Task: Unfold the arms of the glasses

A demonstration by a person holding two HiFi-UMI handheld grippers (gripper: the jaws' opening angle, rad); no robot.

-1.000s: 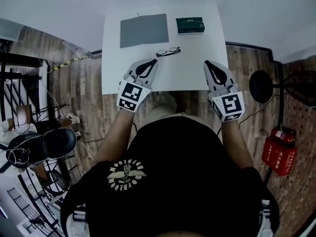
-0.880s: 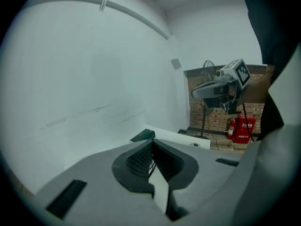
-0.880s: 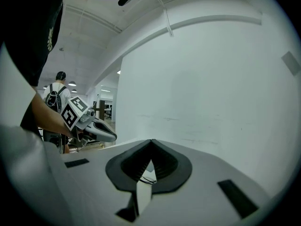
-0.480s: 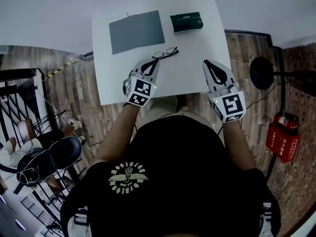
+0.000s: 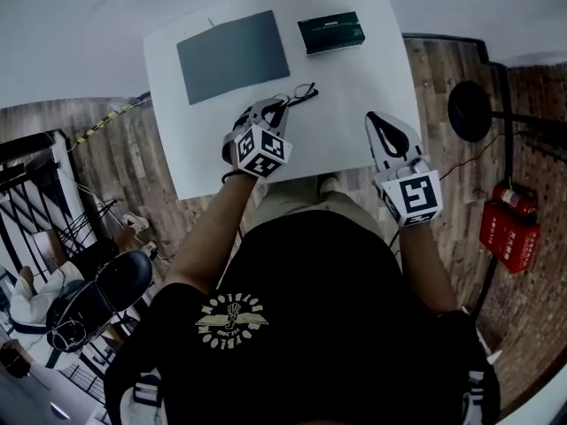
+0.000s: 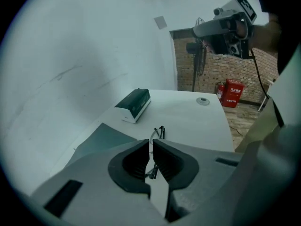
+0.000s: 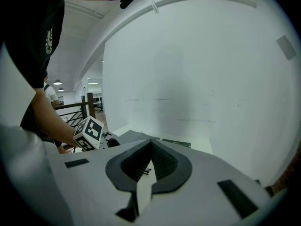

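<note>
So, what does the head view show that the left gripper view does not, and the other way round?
Only the head view: the office chair and the marker cube on the left gripper. Only the left gripper view: a small round fitting in the white table and the camera rig on the person's head. Both: the glasses, green box, grey mat, red box and the table.

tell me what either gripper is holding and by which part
The right gripper is shut on nothing. The left gripper has its jaws almost together at the glasses; a grip cannot be told.
</note>
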